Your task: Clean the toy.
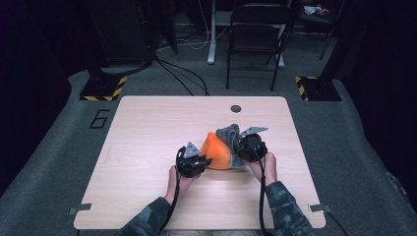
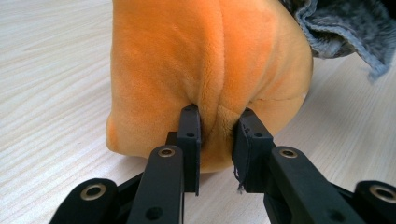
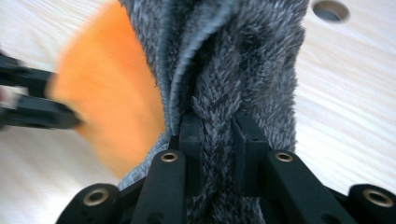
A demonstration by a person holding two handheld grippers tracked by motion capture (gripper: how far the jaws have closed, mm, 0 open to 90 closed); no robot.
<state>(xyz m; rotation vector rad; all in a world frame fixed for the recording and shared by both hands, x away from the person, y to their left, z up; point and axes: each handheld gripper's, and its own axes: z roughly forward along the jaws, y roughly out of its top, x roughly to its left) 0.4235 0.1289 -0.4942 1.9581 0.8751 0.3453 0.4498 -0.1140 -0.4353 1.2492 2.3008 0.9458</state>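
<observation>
Two claws, one soft orange pillow [image 1: 218,151] in its fuzzy grey cover [image 1: 230,133], mid-table.
Your left gripper [image 2: 217,125] pinches orange plush; your right gripper [image 3: 218,131] clamps the grey knit. Both are light and squashy, so grab thick folds, not thin edges.

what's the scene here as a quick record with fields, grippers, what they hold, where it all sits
setting: light wooden table with a round hole near its far edge
left gripper: shut, pinching a fold of the orange plush piece
right gripper: shut on the grey fuzzy fabric
relation: the grey fabric lies against the orange piece, at its right in the high view
behind the table: a black folding chair on the floor
</observation>
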